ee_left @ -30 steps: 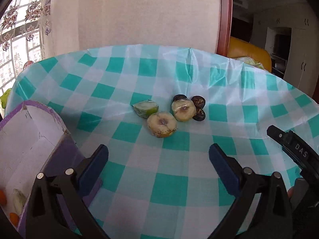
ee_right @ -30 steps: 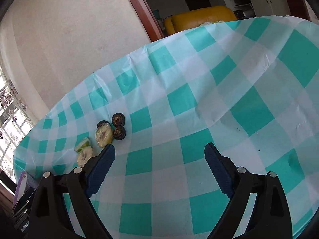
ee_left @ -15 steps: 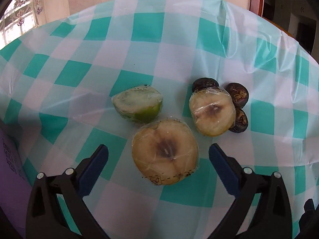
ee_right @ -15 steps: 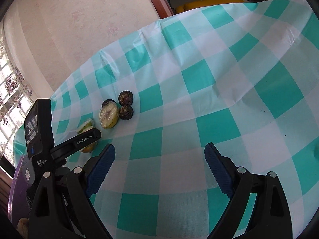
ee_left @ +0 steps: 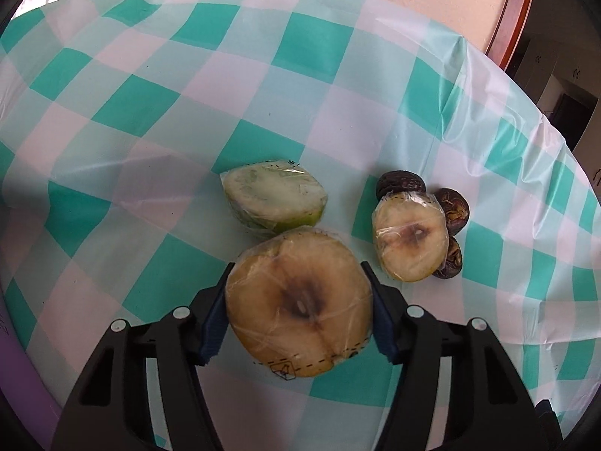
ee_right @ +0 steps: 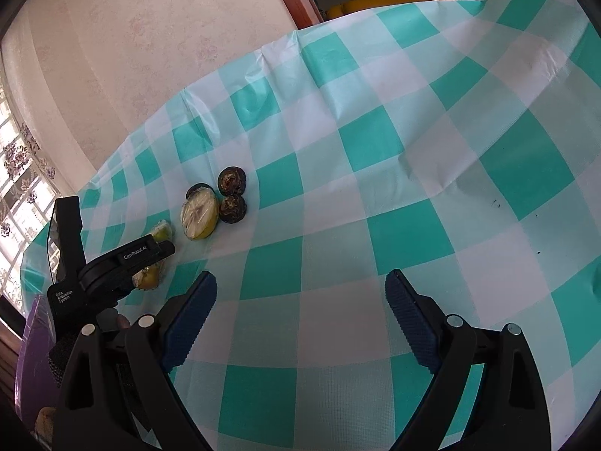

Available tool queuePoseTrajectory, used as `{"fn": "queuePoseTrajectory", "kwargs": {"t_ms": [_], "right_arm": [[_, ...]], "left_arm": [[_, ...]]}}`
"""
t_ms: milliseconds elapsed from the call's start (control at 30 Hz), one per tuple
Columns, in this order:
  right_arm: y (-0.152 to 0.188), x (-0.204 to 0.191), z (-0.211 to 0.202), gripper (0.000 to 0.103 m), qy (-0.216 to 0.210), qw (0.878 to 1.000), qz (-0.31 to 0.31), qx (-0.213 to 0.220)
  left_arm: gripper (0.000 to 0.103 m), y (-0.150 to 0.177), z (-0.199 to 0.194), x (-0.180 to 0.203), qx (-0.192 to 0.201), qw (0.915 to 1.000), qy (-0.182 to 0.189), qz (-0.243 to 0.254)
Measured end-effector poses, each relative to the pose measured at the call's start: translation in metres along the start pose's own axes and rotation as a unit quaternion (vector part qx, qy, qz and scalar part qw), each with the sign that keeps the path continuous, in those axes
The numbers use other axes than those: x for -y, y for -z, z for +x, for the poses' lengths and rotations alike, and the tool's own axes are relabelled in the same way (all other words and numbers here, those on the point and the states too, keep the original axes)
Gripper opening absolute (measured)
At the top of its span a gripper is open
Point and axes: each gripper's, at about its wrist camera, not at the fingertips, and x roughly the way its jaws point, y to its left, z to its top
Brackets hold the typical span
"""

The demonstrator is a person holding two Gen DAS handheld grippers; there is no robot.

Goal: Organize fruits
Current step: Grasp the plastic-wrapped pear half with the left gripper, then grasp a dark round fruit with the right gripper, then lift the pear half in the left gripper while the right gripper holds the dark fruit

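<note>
My left gripper (ee_left: 298, 300) is shut on a large browned apple half wrapped in film (ee_left: 298, 302), its blue pads pressing both sides. Just beyond lie a wrapped green fruit half (ee_left: 274, 197), a smaller wrapped apple half (ee_left: 409, 244) and three dark wrinkled fruits (ee_left: 452, 208) on the green-and-white checked cloth. In the right wrist view the left gripper (ee_right: 124, 259) covers most of the held half (ee_right: 148, 276); the smaller half (ee_right: 199, 216) and the dark fruits (ee_right: 233, 180) lie beyond. My right gripper (ee_right: 300, 315) is open and empty over bare cloth.
A purple box (ee_right: 32, 349) stands at the table's left edge, also showing in the left wrist view (ee_left: 18, 372). A wall is behind the table, a wooden door frame (ee_left: 511, 11) and a yellow seat (ee_right: 387, 0) to the back right.
My left gripper moved forward to the fruit group and closed on the large apple half. My right gripper stayed open and shifted little.
</note>
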Motion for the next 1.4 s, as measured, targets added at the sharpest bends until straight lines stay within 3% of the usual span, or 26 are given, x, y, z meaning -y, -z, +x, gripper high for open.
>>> {"fn": "queuePoseTrajectory", "kwargs": {"t_ms": [233, 433, 567, 900, 933, 1167, 1333, 1400], "right_arm": [[-0.021, -0.042, 0.046, 0.079, 0.035, 0.995, -0.088, -0.032], [-0.040, -0.073, 0.106, 0.056, 0.056, 0.984, -0.144, -0.088], [-0.052, -0.086, 0.131, 0.054, 0.077, 0.978, -0.170, -0.097], [-0.057, -0.112, 0.154, 0.045, 0.078, 0.969, -0.212, -0.097], [-0.058, -0.113, 0.154, 0.035, 0.074, 0.970, -0.210, -0.097], [-0.044, -0.081, 0.106, 0.035, 0.035, 0.991, -0.116, -0.055], [-0.018, -0.040, 0.055, 0.035, 0.002, 0.999, -0.013, -0.036], [-0.005, -0.031, 0.043, 0.035, -0.006, 1.000, 0.010, -0.029]], "left_arm": [[0.063, 0.007, -0.018, -0.026, 0.028, 0.9977, 0.054, -0.029], [0.064, 0.006, -0.022, -0.033, 0.025, 0.9968, 0.071, -0.024], [0.064, 0.007, -0.021, -0.031, 0.023, 0.9965, 0.076, -0.025], [0.064, 0.007, -0.015, -0.031, 0.024, 0.9951, 0.086, -0.041], [0.064, 0.008, -0.015, -0.030, 0.026, 0.9953, 0.085, -0.039], [0.065, 0.007, -0.017, -0.026, 0.026, 0.9961, 0.081, -0.024], [0.081, 0.007, -0.012, -0.024, 0.011, 0.9972, 0.070, -0.025], [0.082, 0.006, -0.009, -0.027, 0.004, 0.9976, 0.059, -0.036]]}}
